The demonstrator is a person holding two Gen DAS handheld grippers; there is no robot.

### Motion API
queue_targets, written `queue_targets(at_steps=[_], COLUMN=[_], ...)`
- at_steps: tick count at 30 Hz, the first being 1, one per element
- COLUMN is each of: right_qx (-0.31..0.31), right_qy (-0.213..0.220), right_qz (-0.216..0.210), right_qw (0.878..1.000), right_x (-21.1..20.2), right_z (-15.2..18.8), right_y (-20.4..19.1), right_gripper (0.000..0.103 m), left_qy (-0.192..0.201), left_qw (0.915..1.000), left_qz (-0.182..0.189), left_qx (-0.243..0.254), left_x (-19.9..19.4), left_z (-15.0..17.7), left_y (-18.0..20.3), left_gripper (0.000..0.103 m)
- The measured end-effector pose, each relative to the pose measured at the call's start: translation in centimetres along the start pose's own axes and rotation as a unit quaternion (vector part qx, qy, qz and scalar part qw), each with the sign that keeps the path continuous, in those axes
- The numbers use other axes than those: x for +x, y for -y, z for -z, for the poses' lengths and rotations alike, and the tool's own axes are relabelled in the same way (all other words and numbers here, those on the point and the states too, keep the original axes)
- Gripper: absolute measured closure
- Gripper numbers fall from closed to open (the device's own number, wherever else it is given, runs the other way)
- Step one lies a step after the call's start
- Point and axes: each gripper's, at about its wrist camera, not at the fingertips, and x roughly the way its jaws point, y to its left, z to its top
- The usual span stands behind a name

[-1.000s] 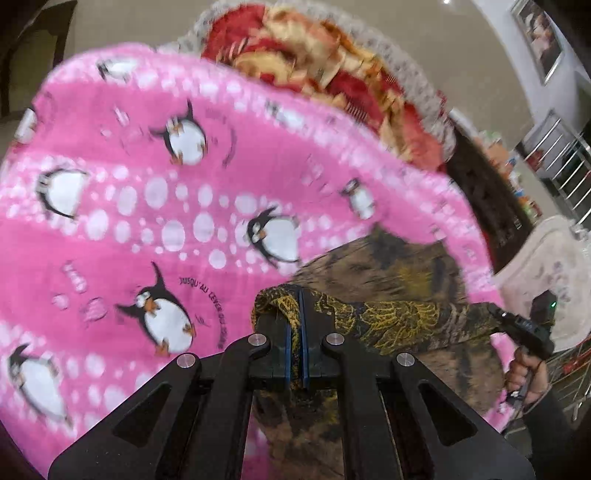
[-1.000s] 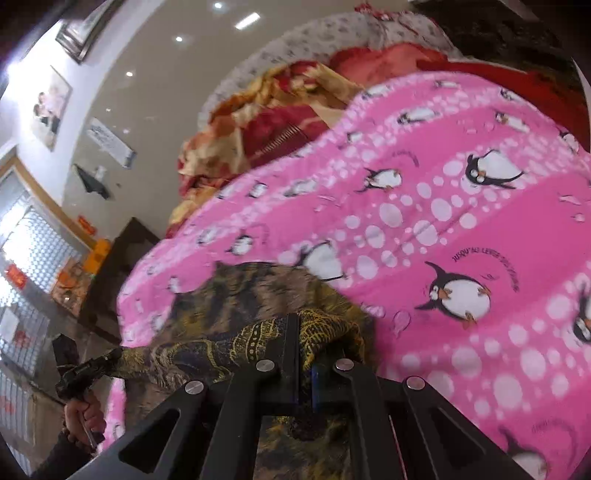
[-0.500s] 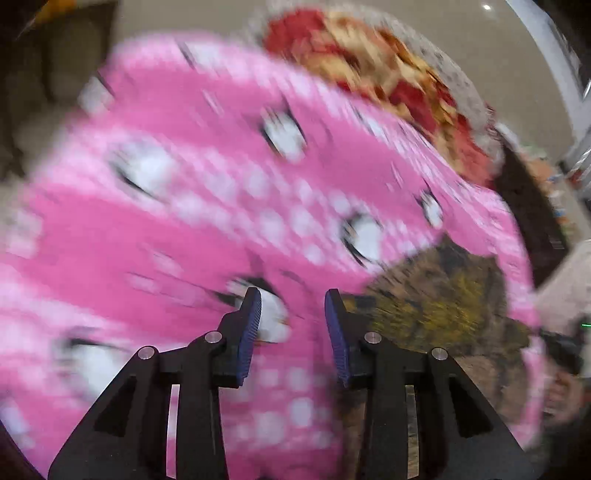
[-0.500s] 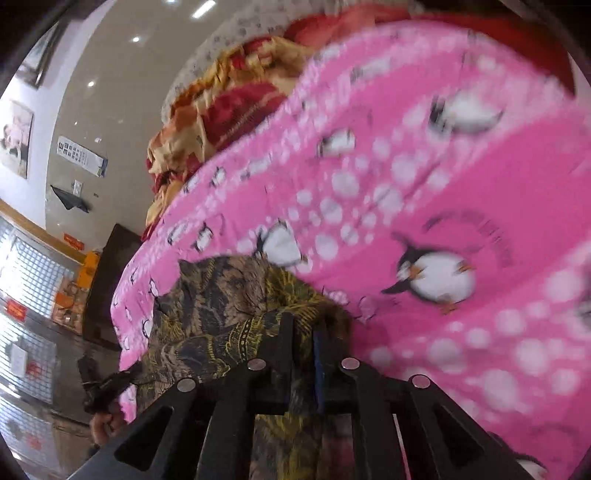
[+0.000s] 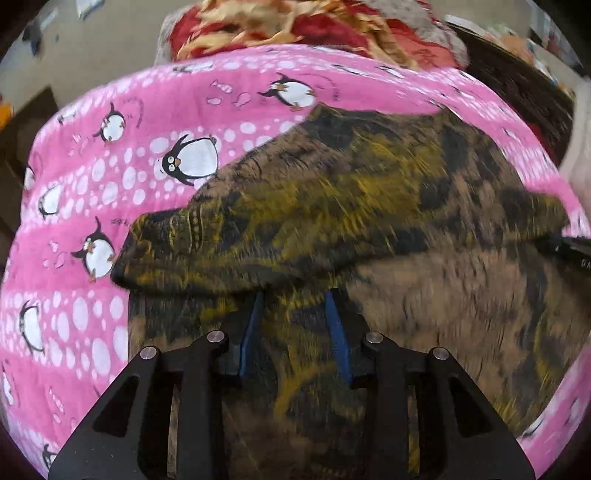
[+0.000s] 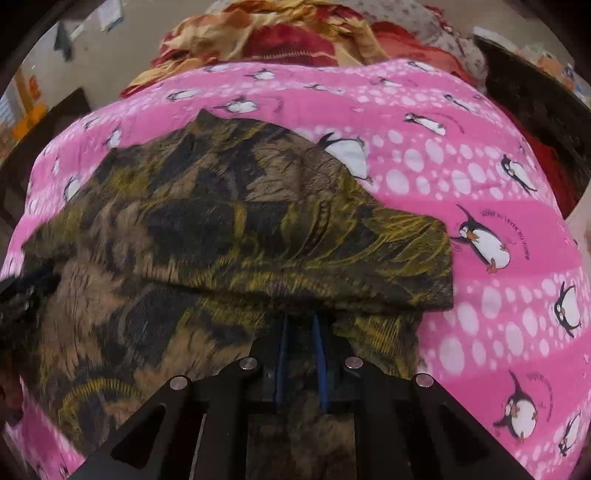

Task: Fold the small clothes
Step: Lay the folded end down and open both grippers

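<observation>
A brown, black and yellow patterned garment (image 5: 369, 206) lies on the pink penguin blanket (image 5: 92, 184), with its upper part folded over the lower part. It also shows in the right wrist view (image 6: 229, 229). My left gripper (image 5: 293, 299) is open, its blue pads just at the fold's edge, nothing held. My right gripper (image 6: 299, 321) is slightly open at the fold's near edge, its tips partly under the cloth. The right gripper's tip shows at the right edge of the left wrist view (image 5: 576, 251).
A red and gold quilt (image 5: 314, 26) is heaped at the far end of the blanket, also in the right wrist view (image 6: 277, 33). Dark furniture (image 5: 524, 92) stands at the right. The pink blanket (image 6: 498, 221) spreads to both sides.
Both grippers let go of the garment's edge and opened. The garment now lies folded over on the blanket. Both grippers moved down close to the fold.
</observation>
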Motion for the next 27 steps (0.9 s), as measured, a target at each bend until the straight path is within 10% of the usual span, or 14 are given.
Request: queue_targets(at_steps=[4,7,13,18,21,27], right_qx=[0.006,0.028,0.101,0.088,0.103,0.138], right_qy=[0.009,0.107,0.223,0.171,0.102,0.105], right_qz=[-0.005,-0.018,-0.008,0.037,0.019,-0.027], right_qw=[1.000,0.994,0.970,0.981,0.989,0.984], right_x=[0.7,-3.0,-7.2,-0.2,4.3,5.0], right_z=[-5.5,-9.6,-9.9,-7.4,-7.1,-7.4], right_y=[1.0,2.5,3.1,1.3,3.1,4.9], right_gripper=[0.092,0.091,0.060,0.060,0.059,0.055], left_qy=[-0.013,0.056,0.147,0.080,0.095,0.087], left_qw=[0.9983,0.9889,0.9691,0.9843,0.9736,0.9705], left_qz=[0.003,-0.034,-0.038,-0.073,-0.055,-0.050], left_qx=[-0.057,-0.133,-0.194,-0.139,-0.200,-0.219], left_x=[2.1,-0.7,-3.3,3.7,3.4,3.9], left_z=[-6.4,-10.6,-9.7,-5.8,-5.0,-5.4], left_y=[-2.4,-5.6,-6.8,-5.5,-7.4,-7.7], left_gripper=[0.067,0.067,0.051,0.050,0.044,0.043])
